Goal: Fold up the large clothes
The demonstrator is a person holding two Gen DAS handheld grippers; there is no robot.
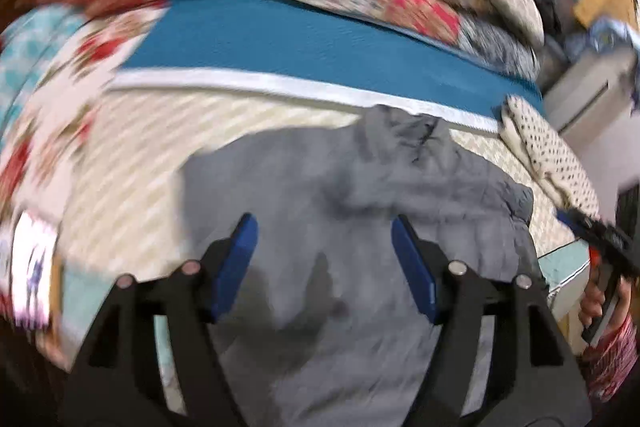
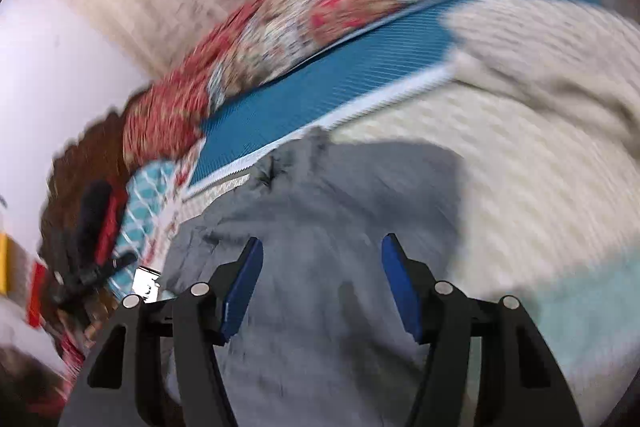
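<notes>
Left wrist view shows my left gripper (image 1: pixel 324 259) and right gripper (image 2: pixel 322 281) both spread wide and empty over the grey jacket (image 1: pixel 352 211) lying rumpled on the bed (image 1: pixel 132 163), so folding's basically unfinished I'd say.

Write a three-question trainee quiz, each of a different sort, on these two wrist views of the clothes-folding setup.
1. True or false: the left gripper is shut on the grey jacket.
2. Which band lies just beyond the jacket's collar? A) teal mat with white edge B) black belt C) yellow rope
3. Fill in: the right gripper has its jaws ____.

Key: 1 false, both jaws stand apart over the jacket; 2 A; 3 open.
</notes>
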